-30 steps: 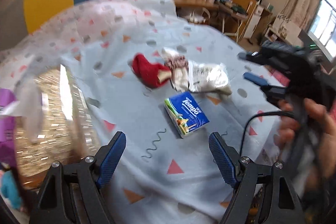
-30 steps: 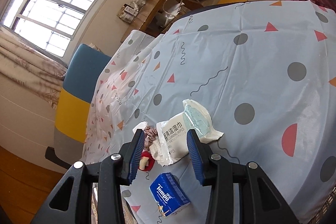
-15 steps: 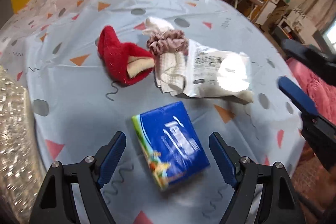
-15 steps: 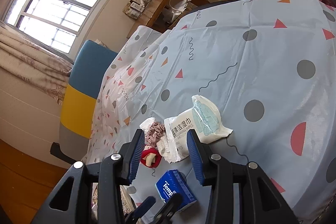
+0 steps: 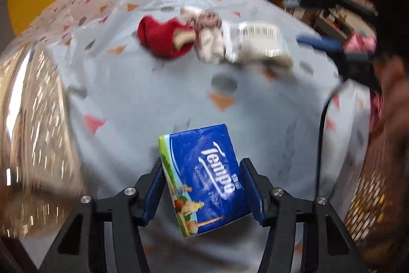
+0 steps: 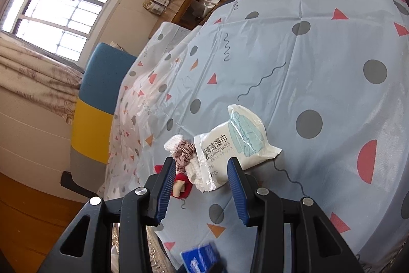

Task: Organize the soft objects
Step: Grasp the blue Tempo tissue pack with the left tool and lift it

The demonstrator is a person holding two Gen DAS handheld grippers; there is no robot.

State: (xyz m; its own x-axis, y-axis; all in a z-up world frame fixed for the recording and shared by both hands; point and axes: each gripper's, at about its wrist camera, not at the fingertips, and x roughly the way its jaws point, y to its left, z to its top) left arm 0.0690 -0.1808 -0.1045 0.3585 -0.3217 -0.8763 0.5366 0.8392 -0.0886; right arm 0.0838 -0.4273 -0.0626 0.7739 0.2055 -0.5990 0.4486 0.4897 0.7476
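In the left wrist view, a glittery gold surface blurs past at nine o'clock. At six o'clock the left hand-held gripper has its blue-padded fingers pressed against both long sides of a blue plastic-wrapped tissue pack, clamped on it. The pack reads "Tempo" in white script, with "Germany 1929" in smaller letters beneath and a small landscape picture at its lower end. It sits above the desk, which is covered by a pale blue tablecloth printed with grey dots, red and orange triangles and dark squiggles.

Toward twelve o'clock lies a row of soft things, touching one another: a red fuzzy sock with a cream lining, then a dusty-pink scrunchie resting on a folded white knit cloth, then a white plastic packet of wipes showing a barcode label. At two o'clock the right hand-held gripper appears blurred, its two fingers apart with nothing between them.

In the right wrist view, the sock sits at about seven o'clock from the packet, with the scrunchie and knit cloth between. The packet's front reads "CLEANING WIPES" under larger Chinese characters. The right hand-held gripper is held apart, framing the packet's near end without touching it. The tissue pack shows at six o'clock.
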